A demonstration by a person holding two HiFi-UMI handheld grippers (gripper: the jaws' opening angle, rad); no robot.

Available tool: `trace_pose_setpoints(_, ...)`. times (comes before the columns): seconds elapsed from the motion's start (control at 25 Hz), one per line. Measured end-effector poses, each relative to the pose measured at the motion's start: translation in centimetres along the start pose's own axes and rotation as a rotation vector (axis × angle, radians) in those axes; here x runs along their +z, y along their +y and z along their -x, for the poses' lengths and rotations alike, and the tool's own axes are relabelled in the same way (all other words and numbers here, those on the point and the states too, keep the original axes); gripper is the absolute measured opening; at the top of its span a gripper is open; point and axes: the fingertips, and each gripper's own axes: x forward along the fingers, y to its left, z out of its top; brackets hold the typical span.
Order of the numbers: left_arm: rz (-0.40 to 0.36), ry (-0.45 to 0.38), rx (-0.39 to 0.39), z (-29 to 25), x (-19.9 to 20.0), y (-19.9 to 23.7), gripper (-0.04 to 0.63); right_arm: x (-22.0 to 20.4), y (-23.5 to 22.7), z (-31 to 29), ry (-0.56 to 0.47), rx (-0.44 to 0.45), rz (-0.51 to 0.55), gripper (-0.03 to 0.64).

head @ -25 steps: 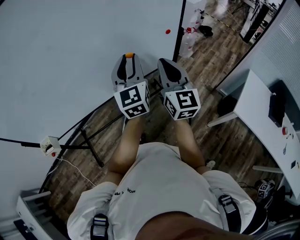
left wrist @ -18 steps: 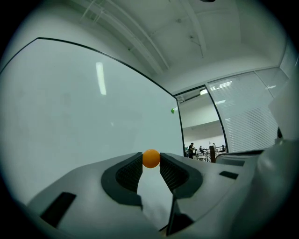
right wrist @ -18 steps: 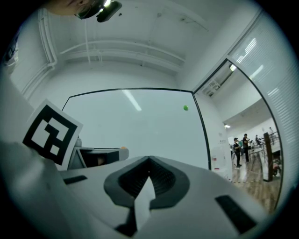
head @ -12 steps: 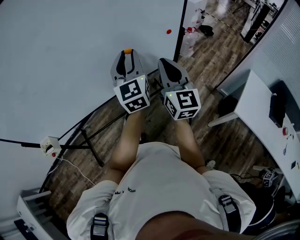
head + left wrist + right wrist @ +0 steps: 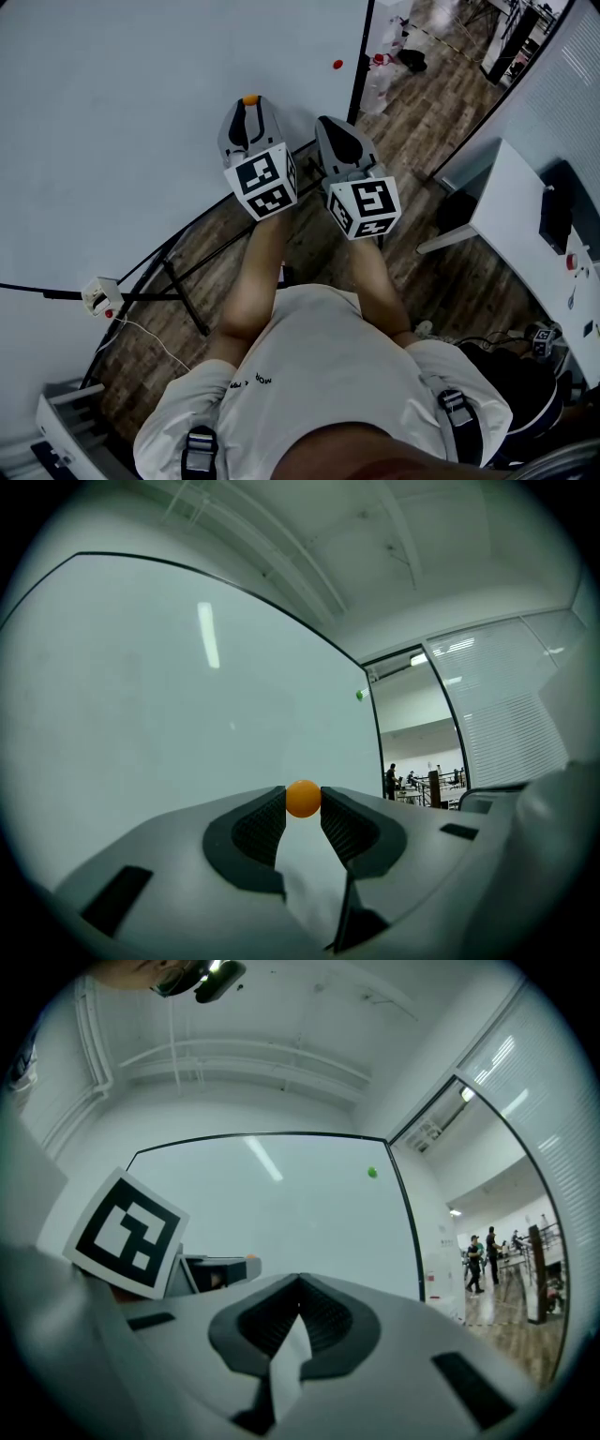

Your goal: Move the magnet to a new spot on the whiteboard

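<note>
Whiteboard (image 5: 141,112) ahead. Left gripper (image 5: 302,810) jaws pinch orange magnet (image 5: 302,798), plain in own view; right gripper (image 5: 298,1285) jaws together.

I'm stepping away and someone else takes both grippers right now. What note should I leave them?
Left gripper: shut on the orange magnet, held at its jaw tips close in front of the whiteboard.
Right gripper: shut, empty, beside the left one.
Done: magnet gripped. Whether it touches the board cannot be told.
Left: set it on a new spot on the board, open the jaws, draw back.
A small dot sits near the board's right edge; probably best left alone.
</note>
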Motion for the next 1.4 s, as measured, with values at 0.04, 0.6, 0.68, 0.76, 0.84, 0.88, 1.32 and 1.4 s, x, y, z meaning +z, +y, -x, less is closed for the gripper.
trace_pose_setpoints(0.04, -0.001, 0.000, 0.002, -0.1, 0.0, 0.1, 0.117, 0.0, 0.0, -0.1, 0.000, -0.001, 0.000, 0.014)
trace_pose_setpoints(0.6, -0.022, 0.011, 0.041, -2.0, 0.3, 0.5, 0.117, -0.1, -0.7, -0.1, 0.000, -0.003, -0.001, 0.014)
trace_pose_setpoints(0.68, -0.027, 0.014, 0.050, -2.3, 0.4, 0.7, 0.117, -0.1, -0.7, -0.2, 0.000, -0.002, -0.001, 0.014)
trace_pose_setpoints(0.76, -0.029, 0.016, 0.058, -2.5, 0.3, 0.8, 0.117, -0.1, -0.8, -0.2, -0.001, -0.002, 0.000, 0.014)
trace_pose_setpoints(0.84, -0.027, 0.016, 0.067, -2.8, 0.4, 0.9, 0.117, -0.1, -0.9, -0.1, -0.003, -0.002, -0.001, 0.014)
trace_pose_setpoints(0.88, -0.025, 0.015, 0.071, -3.0, 0.4, 0.9, 0.117, -0.1, -1.0, -0.1, -0.003, -0.002, -0.002, 0.014)
trace_pose_setpoints(1.32, -0.030, 0.018, 0.099, -4.1, 0.8, 1.3, 0.117, 0.1, -1.3, -0.2, -0.005, -0.004, -0.001, 0.014)
trace_pose_setpoints(1.4, -0.026, 0.022, 0.102, -4.3, 0.7, 1.3, 0.117, 0.1, -1.4, -0.3, -0.004, -0.003, -0.005, 0.014)
